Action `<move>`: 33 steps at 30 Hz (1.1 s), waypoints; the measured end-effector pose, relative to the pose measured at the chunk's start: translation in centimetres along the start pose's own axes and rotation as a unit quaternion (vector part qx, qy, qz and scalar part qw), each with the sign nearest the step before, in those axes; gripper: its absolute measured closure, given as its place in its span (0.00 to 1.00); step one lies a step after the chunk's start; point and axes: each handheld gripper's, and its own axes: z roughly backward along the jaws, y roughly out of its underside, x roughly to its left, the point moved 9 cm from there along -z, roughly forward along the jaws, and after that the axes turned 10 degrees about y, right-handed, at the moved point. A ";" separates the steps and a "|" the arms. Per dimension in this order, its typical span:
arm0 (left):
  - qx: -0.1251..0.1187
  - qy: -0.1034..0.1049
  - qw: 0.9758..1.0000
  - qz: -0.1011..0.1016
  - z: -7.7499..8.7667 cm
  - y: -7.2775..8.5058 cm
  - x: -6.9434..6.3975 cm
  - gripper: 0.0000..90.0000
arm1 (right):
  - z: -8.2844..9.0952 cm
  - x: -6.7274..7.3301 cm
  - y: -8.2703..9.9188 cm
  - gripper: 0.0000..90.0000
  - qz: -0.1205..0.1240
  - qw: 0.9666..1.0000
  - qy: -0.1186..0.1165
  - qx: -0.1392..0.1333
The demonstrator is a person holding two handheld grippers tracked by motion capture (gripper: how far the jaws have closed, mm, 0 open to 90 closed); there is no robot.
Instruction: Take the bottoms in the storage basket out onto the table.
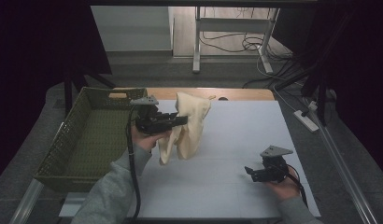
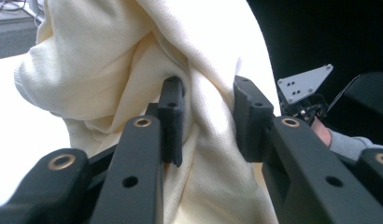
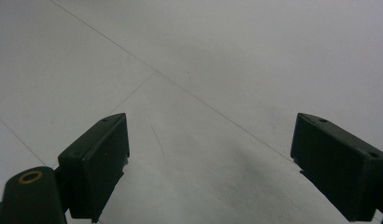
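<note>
White table (image 1: 236, 186), grey floor (image 1: 147, 70)

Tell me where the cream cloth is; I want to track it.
In the high view the cream cloth hangs above the white table, pinched in the left hand-held gripper, just right of the green basket.
</note>
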 end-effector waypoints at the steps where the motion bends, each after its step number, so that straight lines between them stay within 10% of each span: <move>1: 0.003 0.000 1.000 0.001 -0.2 0.1 0.1 0.74 | 0.0 0.0 0.0 0.13 0.000 1.000 0.001 -0.001; 33: 0.093 0.003 0.995 0.020 -6.2 4.9 1.8 0.74 | 0.0 0.0 0.0 0.13 0.001 1.000 -0.001 -0.002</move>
